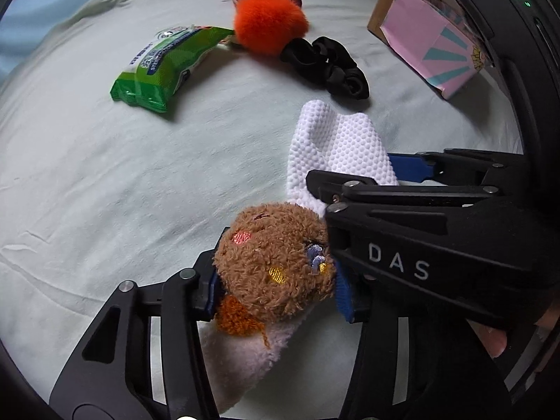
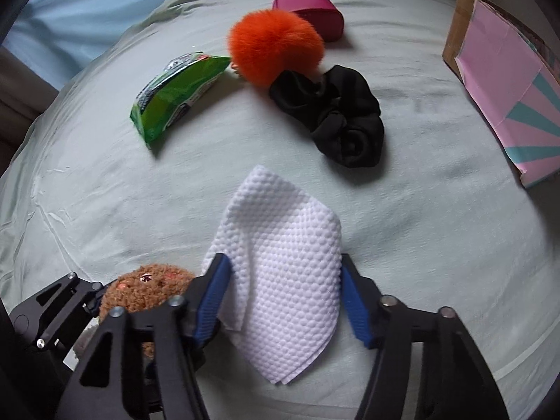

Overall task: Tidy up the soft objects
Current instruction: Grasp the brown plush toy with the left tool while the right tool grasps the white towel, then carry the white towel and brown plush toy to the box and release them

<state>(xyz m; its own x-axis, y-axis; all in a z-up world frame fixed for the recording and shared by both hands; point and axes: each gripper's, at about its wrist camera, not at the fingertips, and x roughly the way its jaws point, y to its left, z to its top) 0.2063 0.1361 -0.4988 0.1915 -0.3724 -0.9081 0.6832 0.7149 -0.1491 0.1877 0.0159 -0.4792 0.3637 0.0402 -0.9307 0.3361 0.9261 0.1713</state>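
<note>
- Pale green bedsheet covers the whole surface in both views; only the right wrist view shows a light blue cloth beyond it at the upper left.
- Green wipes packet lies upper left of centre, well apart from both grippers.
- Orange pompom sits at top centre, touching the black scrunchie below it to the right, with a magenta pouch just behind.
- Left gripper, low in its own view, has its blue pads pressed on the brown plush head of a soft toy; its pinkish-white body shows only there.
- Right gripper has closed to a middling gap around the white dimpled cloth; both pads touch the cloth's edges.
- Left wrist view shows this cloth mostly hidden behind the right gripper's black arm.
- Pink patterned box lies at the right edge.
</note>
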